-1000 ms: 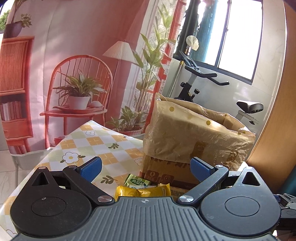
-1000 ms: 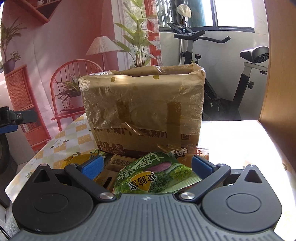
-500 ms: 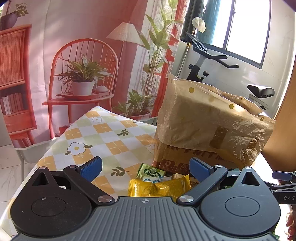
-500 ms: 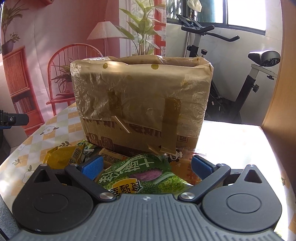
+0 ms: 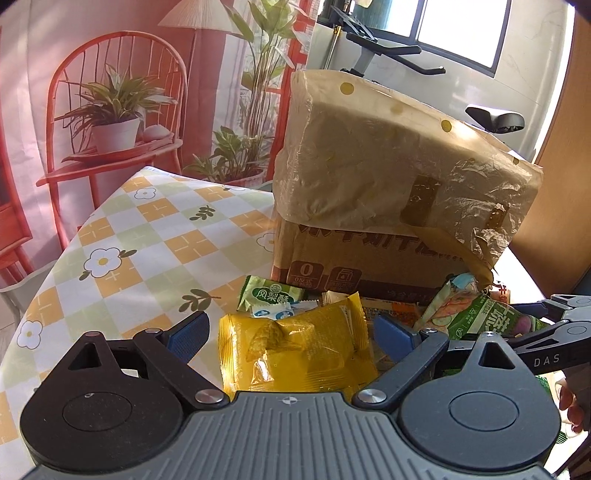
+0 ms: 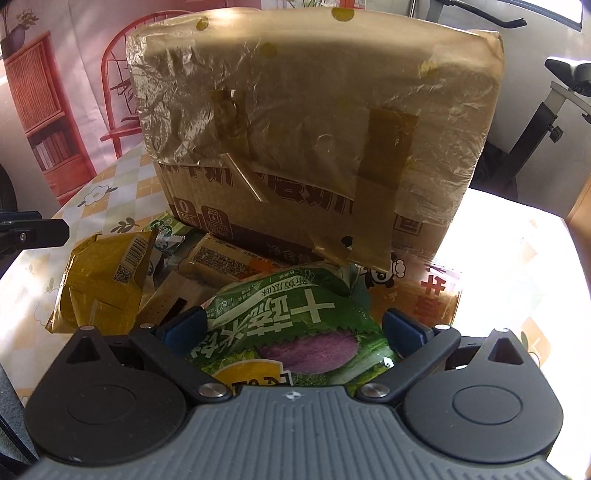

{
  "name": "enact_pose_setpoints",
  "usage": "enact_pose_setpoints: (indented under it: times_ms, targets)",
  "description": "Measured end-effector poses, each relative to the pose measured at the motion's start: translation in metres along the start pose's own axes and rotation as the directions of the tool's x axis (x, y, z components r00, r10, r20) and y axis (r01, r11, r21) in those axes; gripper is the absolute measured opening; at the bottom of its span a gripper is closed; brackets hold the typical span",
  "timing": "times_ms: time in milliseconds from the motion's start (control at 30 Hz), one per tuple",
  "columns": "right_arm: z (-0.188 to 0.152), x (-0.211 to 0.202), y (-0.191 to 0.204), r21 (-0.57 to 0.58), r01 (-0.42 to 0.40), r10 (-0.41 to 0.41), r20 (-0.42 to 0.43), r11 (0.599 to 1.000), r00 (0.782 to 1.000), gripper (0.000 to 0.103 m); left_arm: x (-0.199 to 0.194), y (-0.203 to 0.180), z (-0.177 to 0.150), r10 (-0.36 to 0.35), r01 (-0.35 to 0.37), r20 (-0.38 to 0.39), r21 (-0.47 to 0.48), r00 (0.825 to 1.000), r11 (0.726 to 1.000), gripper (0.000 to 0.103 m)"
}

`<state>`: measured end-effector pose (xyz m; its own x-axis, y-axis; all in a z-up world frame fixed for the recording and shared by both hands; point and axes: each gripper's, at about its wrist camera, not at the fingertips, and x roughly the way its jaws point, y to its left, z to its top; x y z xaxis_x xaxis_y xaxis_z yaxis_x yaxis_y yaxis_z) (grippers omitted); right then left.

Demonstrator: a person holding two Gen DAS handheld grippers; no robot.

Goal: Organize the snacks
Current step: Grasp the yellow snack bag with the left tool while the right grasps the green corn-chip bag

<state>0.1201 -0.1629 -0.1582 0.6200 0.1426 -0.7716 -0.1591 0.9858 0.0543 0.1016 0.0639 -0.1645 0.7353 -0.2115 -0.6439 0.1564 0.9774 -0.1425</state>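
"凤梨酥" on green packet (image 5: 271,296); "DAS" on right claw (image 5: 546,360)

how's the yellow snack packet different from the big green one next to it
The yellow packet is partly see-through, showing the snack inside; the green packet is opaque, printed with vegetables and large white characters. The yellow packet sits between the left gripper fingers; the green packet sits between the right gripper fingers. In the right wrist view the green packet looks larger. Both lie on the table in front of the cardboard box, neither clamped.

A printed backdrop (image 5: 92,74) of red chair and plants faces a sunlit window (image 5: 461,29) and exercise bike (image 5: 384,40).
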Motion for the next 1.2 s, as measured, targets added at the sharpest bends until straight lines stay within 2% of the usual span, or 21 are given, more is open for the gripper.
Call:
enact_pose_setpoints:
  times_ms: [167,333,467,633,800,900,1033,1200]
  targets:
    - [0.002,0.0,0.0,0.016,-0.001,0.001,-0.018,1.0,1.0,0.103,0.011,0.001,-0.005,-0.001,0.002,-0.049,0.005,0.999,1.0,0.097]
    - [0.001,-0.016,0.005,0.005,0.003,-0.004,0.033,1.0,0.999,0.103,0.017,0.001,-0.01,-0.005,0.007,-0.074,0.016,0.997,1.0,0.097]
    - [-0.005,-0.024,0.013,-0.033,0.005,-0.004,0.037,0.999,0.999,0.103,0.025,-0.003,-0.015,-0.003,0.005,-0.098,0.02,0.995,1.0,0.097]
    - [-0.005,-0.023,0.021,-0.068,0.026,-0.024,0.035,0.997,0.999,0.103,0.03,-0.004,-0.02,0.01,-0.007,-0.111,0.027,0.994,1.0,0.097]
    - [0.002,-0.034,0.029,-0.098,0.039,-0.032,0.07,0.994,0.997,0.103,0.028,-0.002,-0.02,0.008,-0.007,-0.104,0.014,0.995,1.0,0.097]
    - [0.002,-0.03,0.039,-0.151,0.05,-0.045,0.039,0.987,0.998,0.103,0.029,-0.002,-0.02,0.009,-0.008,-0.104,0.007,0.995,1.0,0.097]
    - [-0.007,-0.012,0.045,-0.192,0.112,-0.117,-0.012,0.975,0.993,0.103,0.032,-0.002,-0.024,0.005,-0.005,-0.113,0.003,0.994,1.0,0.097]
    - [-0.013,0.005,0.043,-0.187,0.162,-0.172,-0.041,0.969,0.984,0.103,0.038,0.0,-0.027,-0.003,0.003,-0.123,-0.003,0.992,1.0,0.097]
